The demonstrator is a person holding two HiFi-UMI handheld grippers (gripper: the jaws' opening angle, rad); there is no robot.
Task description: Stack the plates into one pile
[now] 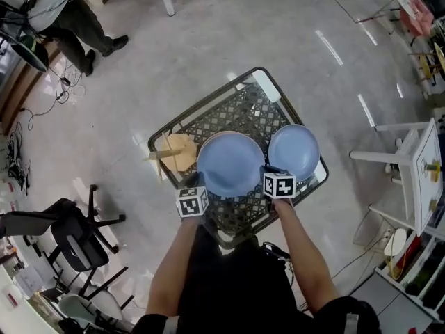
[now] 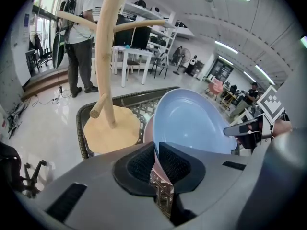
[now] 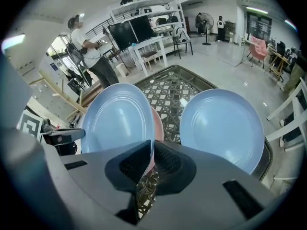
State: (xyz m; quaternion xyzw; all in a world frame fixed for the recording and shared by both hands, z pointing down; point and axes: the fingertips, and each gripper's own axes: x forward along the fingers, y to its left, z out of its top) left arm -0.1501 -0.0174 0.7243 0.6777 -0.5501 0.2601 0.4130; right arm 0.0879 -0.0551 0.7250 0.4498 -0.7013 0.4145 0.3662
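Note:
A large blue plate (image 1: 229, 162) is tilted over the black lattice tray table (image 1: 208, 101), held by its near rim from both sides. My left gripper (image 1: 198, 185) is shut on that rim at the plate's left; the rim runs between its pads (image 2: 144, 163). My right gripper (image 1: 270, 174) is shut on the same rim at the right, where the edge enters its pads (image 3: 168, 163). A pink plate (image 3: 157, 128) shows just behind the blue one (image 2: 192, 121). A second blue plate (image 1: 293, 150) lies flat on the table to the right (image 3: 221, 126).
A wooden stand with a round base (image 1: 174, 152) and upright post (image 2: 103, 47) occupies the table's left part. A person (image 1: 62, 12) stands at the far left. An office chair (image 1: 76, 235) is at the near left, a white table (image 1: 425, 165) at the right.

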